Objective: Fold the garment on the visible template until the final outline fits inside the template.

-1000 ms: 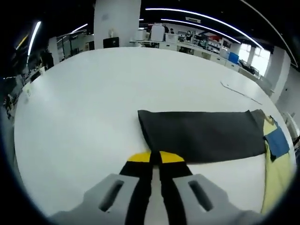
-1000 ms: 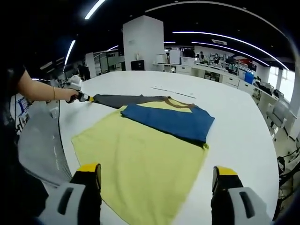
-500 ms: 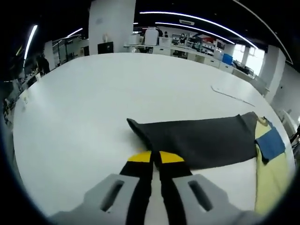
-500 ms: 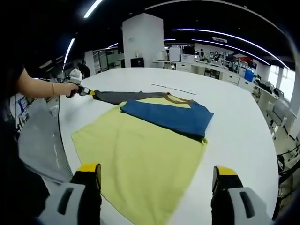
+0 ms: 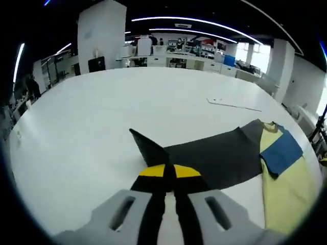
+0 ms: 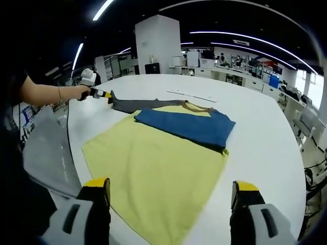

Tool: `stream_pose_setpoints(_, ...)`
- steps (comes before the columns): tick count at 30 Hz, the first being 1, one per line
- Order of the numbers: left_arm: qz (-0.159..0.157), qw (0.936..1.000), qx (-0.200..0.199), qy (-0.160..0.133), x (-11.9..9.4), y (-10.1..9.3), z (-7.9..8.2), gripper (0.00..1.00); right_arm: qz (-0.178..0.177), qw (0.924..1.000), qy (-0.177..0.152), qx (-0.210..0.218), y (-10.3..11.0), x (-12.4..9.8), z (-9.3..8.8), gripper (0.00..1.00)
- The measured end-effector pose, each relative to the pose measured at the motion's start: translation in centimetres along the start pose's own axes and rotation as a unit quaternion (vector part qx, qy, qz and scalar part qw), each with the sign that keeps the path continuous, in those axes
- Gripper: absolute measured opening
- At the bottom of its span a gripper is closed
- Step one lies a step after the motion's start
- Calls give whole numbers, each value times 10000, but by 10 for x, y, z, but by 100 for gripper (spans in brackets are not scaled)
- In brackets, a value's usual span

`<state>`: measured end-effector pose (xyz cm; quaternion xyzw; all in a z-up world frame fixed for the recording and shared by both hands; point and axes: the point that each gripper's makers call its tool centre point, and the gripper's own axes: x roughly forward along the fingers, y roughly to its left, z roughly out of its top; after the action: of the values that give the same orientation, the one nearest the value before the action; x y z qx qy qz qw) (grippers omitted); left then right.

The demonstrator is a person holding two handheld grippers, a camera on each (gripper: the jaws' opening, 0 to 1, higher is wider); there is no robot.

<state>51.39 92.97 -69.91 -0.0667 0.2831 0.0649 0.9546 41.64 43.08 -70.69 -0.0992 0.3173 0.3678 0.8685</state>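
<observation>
Two tongs: my left gripper [image 5: 169, 171] is clamped on the grey sleeve [image 5: 204, 159]; my right gripper [image 6: 171, 191] gapes wide over the yellow garment [image 6: 153, 168].

Yellow garment body [image 5: 286, 199] runs off the left gripper view's right edge — template not discernible; dark grey sleeve [image 5: 204, 158] end hidden behind closed yellow-tipped jaws.

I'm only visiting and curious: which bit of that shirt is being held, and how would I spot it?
On the big white table lies a yellow garment. From its far end a sleeve runs out toward the left gripper, which pinches its tip. It is the dark grey part, unlike the blue sleeve folded across the yellow.
</observation>
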Motion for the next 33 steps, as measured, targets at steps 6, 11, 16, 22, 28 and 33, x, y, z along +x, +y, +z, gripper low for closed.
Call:
stream_pose_setpoints(6,-341,9993,-13,-136,4,-26,16,1,-15,10000,-7,-43,1,1,1,100)
stream_pose_setpoints(11,-520,9985,130,-58,11,-42,19,1,-8,10000,-12,-30,1,1,0,100)
stream_pose_setpoints(16,-776,9968,107,-164,15,-65,30,1,-4,10000,-14,-5,0,1,-1,100)
stream_pose_setpoints(22,-1048,9942,94,-208,17,-94,36,1,52,10000,-26,1,3,2,0,100)
stream_pose_setpoints(28,-1295,9907,-69,-422,18,-118,49,1,118,9999,-63,7,6,3,1,100)
stream_pose_setpoints(33,-1407,9889,-91,-467,18,-134,53,1,186,9997,-154,55,8,3,6,100)
